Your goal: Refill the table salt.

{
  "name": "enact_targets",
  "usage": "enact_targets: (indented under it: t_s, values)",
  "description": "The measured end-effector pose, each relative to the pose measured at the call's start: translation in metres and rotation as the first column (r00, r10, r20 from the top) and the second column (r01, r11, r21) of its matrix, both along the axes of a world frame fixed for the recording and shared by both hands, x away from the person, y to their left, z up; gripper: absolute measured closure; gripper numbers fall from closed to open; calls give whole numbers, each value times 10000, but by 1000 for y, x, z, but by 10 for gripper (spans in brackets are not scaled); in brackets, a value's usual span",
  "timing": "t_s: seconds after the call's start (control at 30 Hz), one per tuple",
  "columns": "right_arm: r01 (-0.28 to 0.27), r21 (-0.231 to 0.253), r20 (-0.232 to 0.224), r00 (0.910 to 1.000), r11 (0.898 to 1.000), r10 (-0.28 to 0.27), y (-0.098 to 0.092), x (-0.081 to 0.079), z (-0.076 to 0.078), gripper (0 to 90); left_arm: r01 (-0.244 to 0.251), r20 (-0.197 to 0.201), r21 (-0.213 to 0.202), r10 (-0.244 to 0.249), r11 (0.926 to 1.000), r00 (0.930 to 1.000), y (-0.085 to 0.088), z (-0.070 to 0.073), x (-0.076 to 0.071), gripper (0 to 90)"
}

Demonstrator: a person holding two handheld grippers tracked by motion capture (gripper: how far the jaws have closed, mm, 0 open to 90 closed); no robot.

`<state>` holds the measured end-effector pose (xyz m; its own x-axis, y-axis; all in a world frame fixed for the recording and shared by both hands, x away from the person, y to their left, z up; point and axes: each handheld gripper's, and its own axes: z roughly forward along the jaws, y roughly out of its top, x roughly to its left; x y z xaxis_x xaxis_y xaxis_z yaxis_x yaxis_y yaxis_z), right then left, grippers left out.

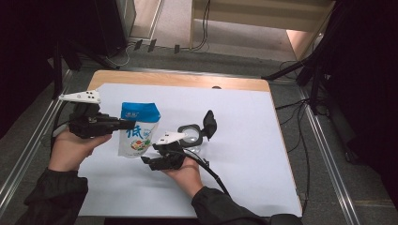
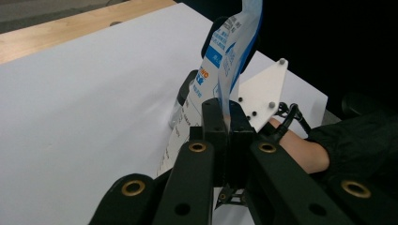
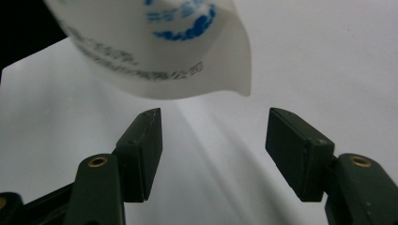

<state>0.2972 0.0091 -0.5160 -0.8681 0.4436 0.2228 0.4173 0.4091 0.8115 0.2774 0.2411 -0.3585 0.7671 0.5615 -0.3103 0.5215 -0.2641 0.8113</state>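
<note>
**Pouch held by one edge as second gripper closed in beneath it**

The right gripper (image 1: 146,161) was seen nearest the person, its jaws standing apart with nothing between them, just under the lower corner of the blue-and-white pouch (image 1: 138,131). The pouch was held off the white table sheet (image 1: 244,164) by the left gripper (image 1: 126,123), whose jaws were clamped shut on its side edge. A slip was judged possible, since so thin a seam offered little purchase and a tug from below could have pulled it free. The soft corner could also have been missed or crumpled by the open jaws. Just beyond the right gripper, a clear jar (image 1: 191,139) with its black hinged lid (image 1: 209,124) thrown open stood close by and could have been knocked. Farther off, the wooden table edge (image 1: 187,79) was left bare.
</note>
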Motion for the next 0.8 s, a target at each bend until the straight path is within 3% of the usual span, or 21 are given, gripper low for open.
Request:
enact_targets:
  t_s: [0.2, 0.37, 0.47, 0.8]
  values:
    - [133, -54, 154, 9998, 9999, -132, 1, 1, -4, 397, 238, -155, -220, -242, 9995, 9996, -9, 3, -5, 900]
    - [373, 352, -58, 9993, 9987, -371, -1, 4, -3, 406, 200, -298, -283, -208, 9994, 9993, -12, 2, -6, 900]
    - [370, 309, 104, 9992, 9988, -374, -2, 3, -2, 424, 139, -381, -464, -156, 9988, 9992, -12, 1, -5, 900]
    - [279, 673, -76, 9996, 9973, -275, 0, -3, 1, 416, 98, -270, -678, -117, 9976, 9996, -13, 3, -7, 900]
